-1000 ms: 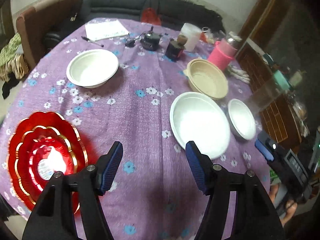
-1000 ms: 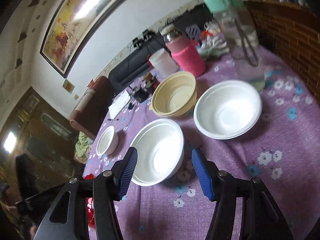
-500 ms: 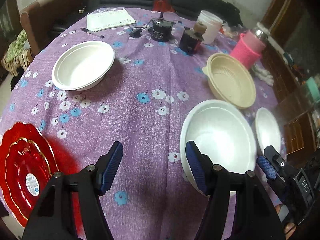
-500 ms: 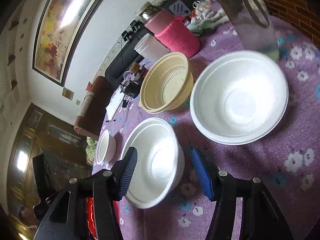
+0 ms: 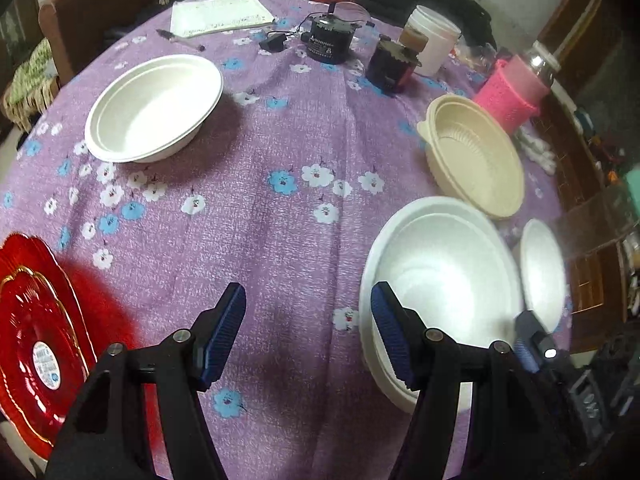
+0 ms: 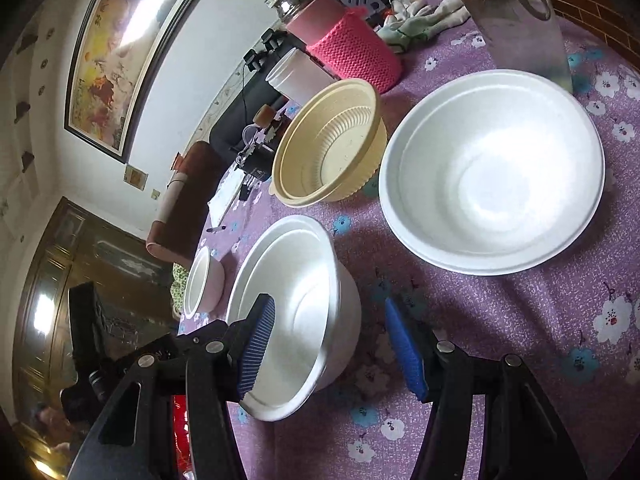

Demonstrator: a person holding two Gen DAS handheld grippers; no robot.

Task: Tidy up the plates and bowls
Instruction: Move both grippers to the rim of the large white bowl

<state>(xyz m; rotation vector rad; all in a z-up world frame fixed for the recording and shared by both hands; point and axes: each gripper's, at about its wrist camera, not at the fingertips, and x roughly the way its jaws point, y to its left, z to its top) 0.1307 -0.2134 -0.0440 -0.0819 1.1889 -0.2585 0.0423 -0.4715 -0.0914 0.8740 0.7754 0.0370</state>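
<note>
Purple flowered tablecloth (image 5: 304, 128) carries, largest first, a white deep bowl (image 6: 308, 304) straddled untouched by the spread right gripper (image 6: 332, 344), a cream bowl (image 6: 328, 144), and the spread, empty left gripper (image 5: 308, 332).

Open middle: bare purple flowered cloth on the desk (image 5: 280, 240), wide enough to pass.
Right side: deep white foam bowl (image 5: 440, 276), ribbed beige plastic bowl (image 5: 476, 160) and shallow white bowl (image 6: 492, 168) stand close together.
Left edge: scalloped red plate (image 5: 36, 340).
Far edge: black jars, pink-sleeved bottle (image 5: 512, 96).
</note>
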